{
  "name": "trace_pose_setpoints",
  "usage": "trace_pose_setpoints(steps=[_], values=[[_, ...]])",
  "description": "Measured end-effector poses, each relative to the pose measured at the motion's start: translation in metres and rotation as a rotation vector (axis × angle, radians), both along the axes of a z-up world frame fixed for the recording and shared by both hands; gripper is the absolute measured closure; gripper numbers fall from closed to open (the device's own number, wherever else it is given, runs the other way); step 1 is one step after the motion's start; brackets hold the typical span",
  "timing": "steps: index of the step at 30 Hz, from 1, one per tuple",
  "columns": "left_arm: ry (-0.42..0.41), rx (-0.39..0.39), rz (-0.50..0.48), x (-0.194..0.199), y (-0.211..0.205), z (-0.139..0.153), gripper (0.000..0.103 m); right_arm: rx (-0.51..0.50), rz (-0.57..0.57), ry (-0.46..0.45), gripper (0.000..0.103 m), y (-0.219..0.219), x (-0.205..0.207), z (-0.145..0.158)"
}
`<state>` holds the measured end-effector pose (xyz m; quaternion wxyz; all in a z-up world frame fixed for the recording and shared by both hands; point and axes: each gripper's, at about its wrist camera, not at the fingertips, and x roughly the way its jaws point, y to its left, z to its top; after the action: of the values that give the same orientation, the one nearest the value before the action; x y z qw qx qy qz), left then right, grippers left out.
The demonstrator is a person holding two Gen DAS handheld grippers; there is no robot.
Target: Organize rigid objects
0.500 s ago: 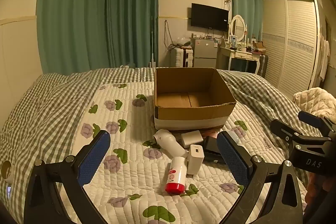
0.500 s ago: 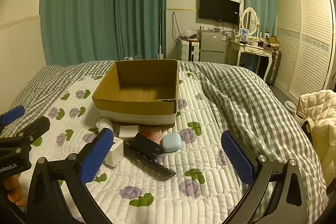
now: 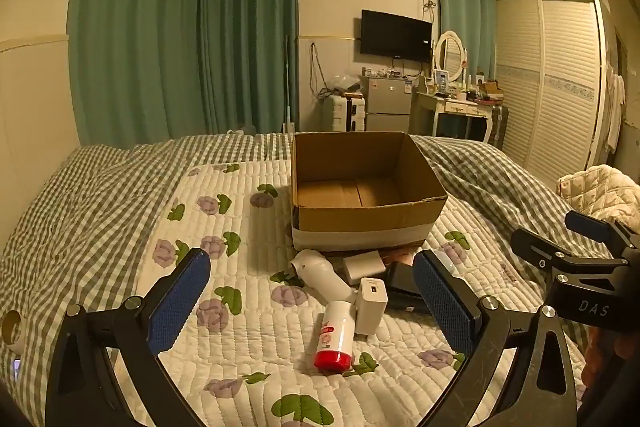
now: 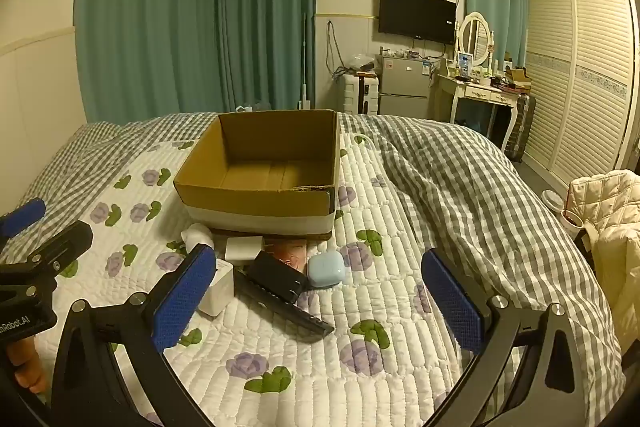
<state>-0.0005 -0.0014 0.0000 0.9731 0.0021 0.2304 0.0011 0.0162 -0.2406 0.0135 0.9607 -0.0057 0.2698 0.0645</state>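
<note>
Both grippers, left (image 3: pixel 311 301) and right (image 4: pixel 320 301), hang wide apart, holding nothing, above the bed (image 4: pixel 400 307). The box (image 3: pixel 362 215) sits empty mid-bed, the clutter piled at its near wall. Nothing sorted yet, I'd say. Next: drop onto the bottle (image 3: pixel 335 337) and close.

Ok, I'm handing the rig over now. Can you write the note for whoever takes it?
Left gripper: open, empty, hovering over the pile.
Right gripper: open, empty, also short of the pile.
Box: on the bed, nothing visible inside.
Pile in front of the box: red-capped bottle, white charger, white bottle, white block, black case, black comb, blue case, pink card.
Done: nothing boxed yet.
Left: move every item into the box.
</note>
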Motion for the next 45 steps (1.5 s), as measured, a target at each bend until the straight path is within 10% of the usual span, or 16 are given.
trace_pose_setpoints(steps=[45], values=[[-0.001,-0.013,0.015,0.0009,0.0028,-0.0049,0.0,-0.019,0.009,0.005,0.0,0.0021,-0.0008,-0.0033]])
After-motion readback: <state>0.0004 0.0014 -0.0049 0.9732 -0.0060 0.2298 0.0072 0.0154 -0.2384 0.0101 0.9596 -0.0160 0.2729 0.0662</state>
